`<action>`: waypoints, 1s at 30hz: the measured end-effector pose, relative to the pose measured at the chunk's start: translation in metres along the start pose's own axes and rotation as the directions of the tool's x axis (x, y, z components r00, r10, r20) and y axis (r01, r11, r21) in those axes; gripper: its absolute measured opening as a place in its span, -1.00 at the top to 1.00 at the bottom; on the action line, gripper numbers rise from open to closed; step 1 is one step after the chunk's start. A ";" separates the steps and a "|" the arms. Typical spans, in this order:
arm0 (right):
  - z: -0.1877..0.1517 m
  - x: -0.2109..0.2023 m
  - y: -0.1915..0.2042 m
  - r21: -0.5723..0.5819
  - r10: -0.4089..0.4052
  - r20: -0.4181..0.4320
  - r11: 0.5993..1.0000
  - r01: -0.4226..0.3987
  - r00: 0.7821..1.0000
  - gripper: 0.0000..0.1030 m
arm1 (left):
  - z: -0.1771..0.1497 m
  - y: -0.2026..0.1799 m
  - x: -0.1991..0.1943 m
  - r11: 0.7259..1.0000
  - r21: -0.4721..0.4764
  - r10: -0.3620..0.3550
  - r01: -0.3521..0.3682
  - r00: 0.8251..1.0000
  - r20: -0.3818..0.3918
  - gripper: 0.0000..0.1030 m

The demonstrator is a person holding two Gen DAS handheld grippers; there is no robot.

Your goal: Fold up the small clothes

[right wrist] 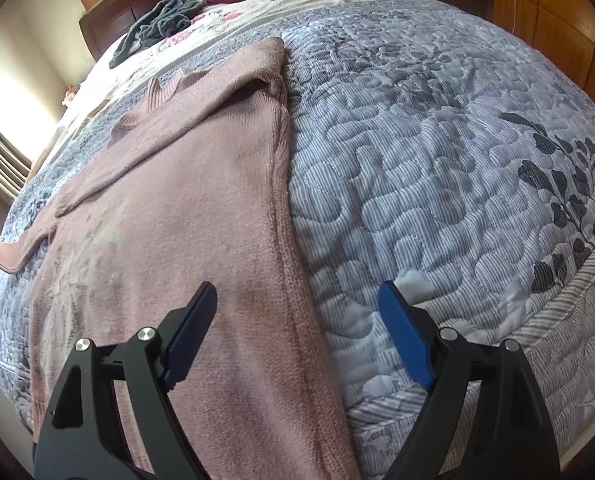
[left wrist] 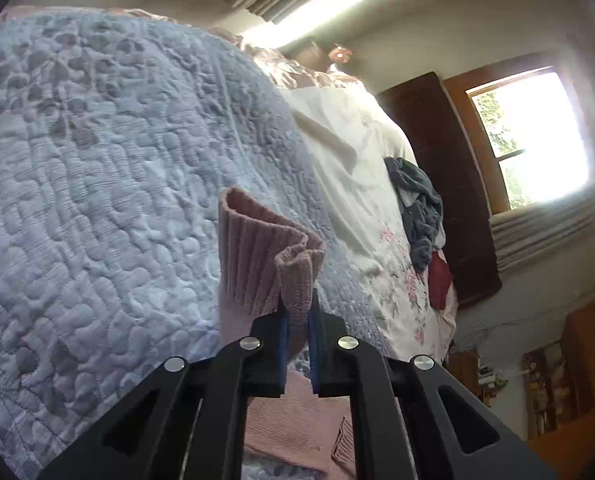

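Pink knit sweater [right wrist: 185, 208] spread on the grey quilt [right wrist: 437, 152], left gripper [left wrist: 296, 312] pinching a ribbed edge (possibly a cuff), right gripper [right wrist: 297, 304] wide apart, empty, above the sweater's side seam.

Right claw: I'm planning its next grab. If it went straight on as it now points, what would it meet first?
Probably the right side edge of the pink knitted sweater, where it lies on the grey quilted bedspread. The open right claw straddles that edge, though depth is unclear.
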State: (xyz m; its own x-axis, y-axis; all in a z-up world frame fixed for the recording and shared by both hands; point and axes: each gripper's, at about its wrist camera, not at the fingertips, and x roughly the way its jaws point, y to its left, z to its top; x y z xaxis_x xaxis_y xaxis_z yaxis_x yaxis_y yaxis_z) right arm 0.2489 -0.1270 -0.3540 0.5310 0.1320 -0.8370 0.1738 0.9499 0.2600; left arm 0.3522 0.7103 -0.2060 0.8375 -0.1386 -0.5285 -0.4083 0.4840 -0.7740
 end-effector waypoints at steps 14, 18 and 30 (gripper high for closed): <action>0.032 -0.060 0.039 0.080 0.215 0.033 0.973 -0.217 0.976 -0.63 | -0.199 -0.230 0.120 0.891 0.343 -0.179 0.297 0.925 -0.336 0.85; 0.045 -0.048 0.052 0.098 0.255 -0.021 0.963 -0.251 0.967 -0.66 | -0.279 -0.229 0.171 0.866 0.381 -0.124 0.322 0.878 -0.462 0.83; 0.163 0.097 0.177 0.201 0.545 -0.295 0.838 -0.507 0.784 -0.51 | -0.330 -0.115 0.140 0.893 0.264 -0.239 0.366 0.880 -0.411 -0.48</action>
State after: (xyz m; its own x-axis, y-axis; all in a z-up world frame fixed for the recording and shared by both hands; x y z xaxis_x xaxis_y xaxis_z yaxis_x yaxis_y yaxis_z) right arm 0.4660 0.0077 -0.3106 0.2663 0.7054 -0.6569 0.0431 0.6722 0.7392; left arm 0.3964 0.3507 -0.3061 0.6851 -0.5927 -0.4235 0.0374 0.6092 -0.7921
